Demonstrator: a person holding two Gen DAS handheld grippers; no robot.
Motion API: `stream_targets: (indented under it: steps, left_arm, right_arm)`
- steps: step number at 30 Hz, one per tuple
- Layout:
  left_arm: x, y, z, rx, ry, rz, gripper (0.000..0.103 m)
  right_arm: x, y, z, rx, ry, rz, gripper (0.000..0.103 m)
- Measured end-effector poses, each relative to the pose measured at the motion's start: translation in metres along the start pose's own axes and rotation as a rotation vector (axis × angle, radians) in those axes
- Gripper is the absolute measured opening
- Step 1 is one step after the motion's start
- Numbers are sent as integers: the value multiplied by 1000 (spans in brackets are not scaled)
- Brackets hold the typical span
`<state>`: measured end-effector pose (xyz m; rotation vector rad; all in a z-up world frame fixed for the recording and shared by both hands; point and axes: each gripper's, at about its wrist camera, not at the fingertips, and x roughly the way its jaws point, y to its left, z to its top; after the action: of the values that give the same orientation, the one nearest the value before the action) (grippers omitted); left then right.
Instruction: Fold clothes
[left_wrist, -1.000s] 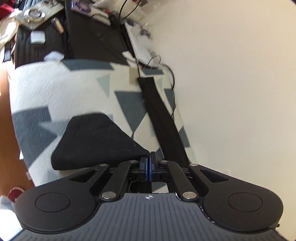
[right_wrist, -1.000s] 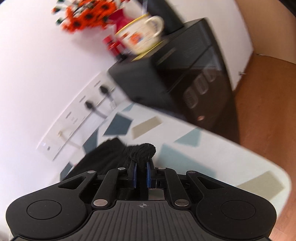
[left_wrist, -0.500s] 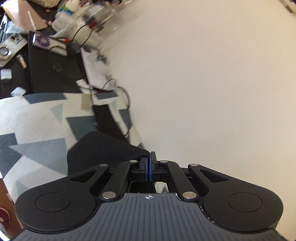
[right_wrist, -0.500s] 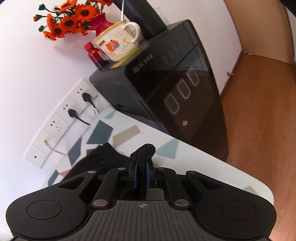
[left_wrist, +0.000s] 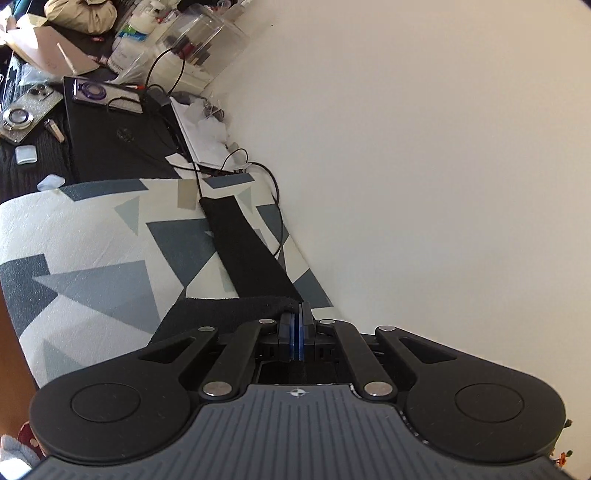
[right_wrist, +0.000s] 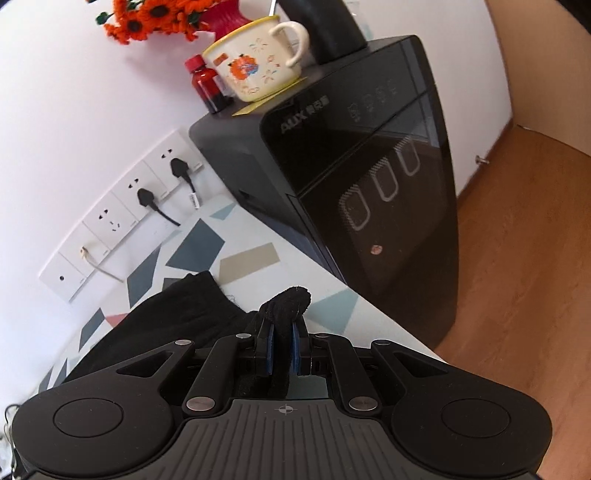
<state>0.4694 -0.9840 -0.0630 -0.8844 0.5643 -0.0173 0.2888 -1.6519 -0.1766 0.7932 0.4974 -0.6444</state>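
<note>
The black garment (left_wrist: 236, 314) lies on my patterned table cover (left_wrist: 92, 258), close to the wall (left_wrist: 424, 166). One long strip of it runs away from me along the wall side; its near part is cut off behind my left gripper's body, so I cannot see its full outline. In the right wrist view the same black garment (right_wrist: 177, 306) spreads leftward, and its lower edge is likewise hidden by the gripper housing.

My left gripper (left_wrist: 296, 325) is pressed together on a thin edge of the cloth; the blue pads meet with almost no gap. My right gripper (right_wrist: 282, 332) clamps a thicker bunched fold, a tuft of which pokes up past the fingertips.

Beyond the cover on the left side: a black laptop (left_wrist: 118, 140) with cables, and clutter too small to identify. On the right side: a dark appliance (right_wrist: 369, 184) carrying a floral mug (right_wrist: 255, 62) and a red bottle (right_wrist: 207, 85), wall sockets (right_wrist: 122, 221) with two plugs, orange flowers (right_wrist: 147, 14) partly cropped at the top.
</note>
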Motion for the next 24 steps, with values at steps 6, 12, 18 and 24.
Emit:
stream_targets:
  steps: [6, 12, 18, 24]
  left_arm:
    - [2, -3, -10, -71, -27, 37, 2]
    - [-11, -25, -4, -67, -131, 48, 2]
    - [-13, -57, 21, -17, -220, 8, 2]
    - [16, -34, 22, -79, -138, 49, 2]
  right_arm:
    - [8, -2, 2, -82, 29, 10, 9]
    - [6, -10, 19, -9, 58, 134, 9]
    - [21, 23, 45, -34, 76, 214, 9]
    - [28, 40, 46, -59, 71, 179, 9]
